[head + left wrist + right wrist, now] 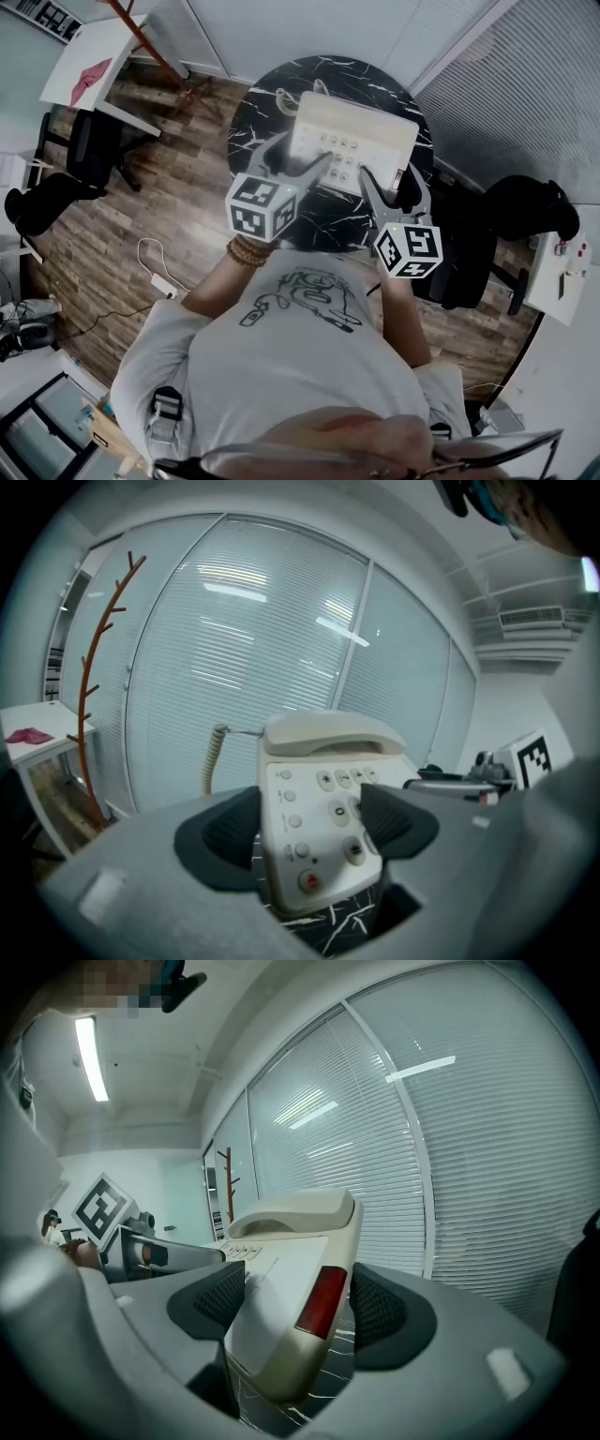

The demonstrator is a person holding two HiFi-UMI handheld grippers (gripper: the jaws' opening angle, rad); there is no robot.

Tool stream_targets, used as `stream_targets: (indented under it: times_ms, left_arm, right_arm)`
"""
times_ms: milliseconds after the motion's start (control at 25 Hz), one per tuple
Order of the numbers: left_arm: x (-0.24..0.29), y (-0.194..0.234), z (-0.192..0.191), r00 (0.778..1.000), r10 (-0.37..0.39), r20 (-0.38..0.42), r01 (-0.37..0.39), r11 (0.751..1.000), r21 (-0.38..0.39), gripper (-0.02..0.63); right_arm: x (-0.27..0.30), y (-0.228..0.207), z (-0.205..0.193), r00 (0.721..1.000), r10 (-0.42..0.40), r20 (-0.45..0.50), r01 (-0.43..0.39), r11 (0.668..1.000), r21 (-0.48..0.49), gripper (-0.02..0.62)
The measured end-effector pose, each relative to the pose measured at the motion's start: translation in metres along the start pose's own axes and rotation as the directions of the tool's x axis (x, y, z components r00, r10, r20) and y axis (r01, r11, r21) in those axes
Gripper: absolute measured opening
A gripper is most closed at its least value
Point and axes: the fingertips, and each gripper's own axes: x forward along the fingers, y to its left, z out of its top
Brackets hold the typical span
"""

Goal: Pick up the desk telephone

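A cream desk telephone (352,131) with its handset (328,733) on the cradle sits on a round black marble table (253,112). My left gripper (296,160) straddles the phone's near left corner. In the left gripper view its pads lie against the phone's (319,789) side and keypad face, so that gripper (309,827) is shut on it. My right gripper (392,187) straddles the near right corner. In the right gripper view both pads meet the phone's body (281,1288) beside a red strip, and this gripper (298,1307) is shut on it. Marble shows just under the phone's front edge.
A coiled cord (214,757) hangs off the phone's far left. Black office chairs (80,159) (525,211) stand left and right of the table. A white side table (89,70) and a red-brown coat stand (94,667) are at the far left. A cable (155,272) lies on the wood floor.
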Motion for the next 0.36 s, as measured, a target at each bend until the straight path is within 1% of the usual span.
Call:
stream_targets:
  times_ms: [360]
  left_arm:
    - [-0.0003,0.0003,-0.0014,1.000,0.000,0.002,0.000,1.000,0.003,0.339]
  right_arm:
    - [-0.0002,0.0004,-0.0016,1.000,-0.001,0.004,0.001,1.000,-0.002,0.353]
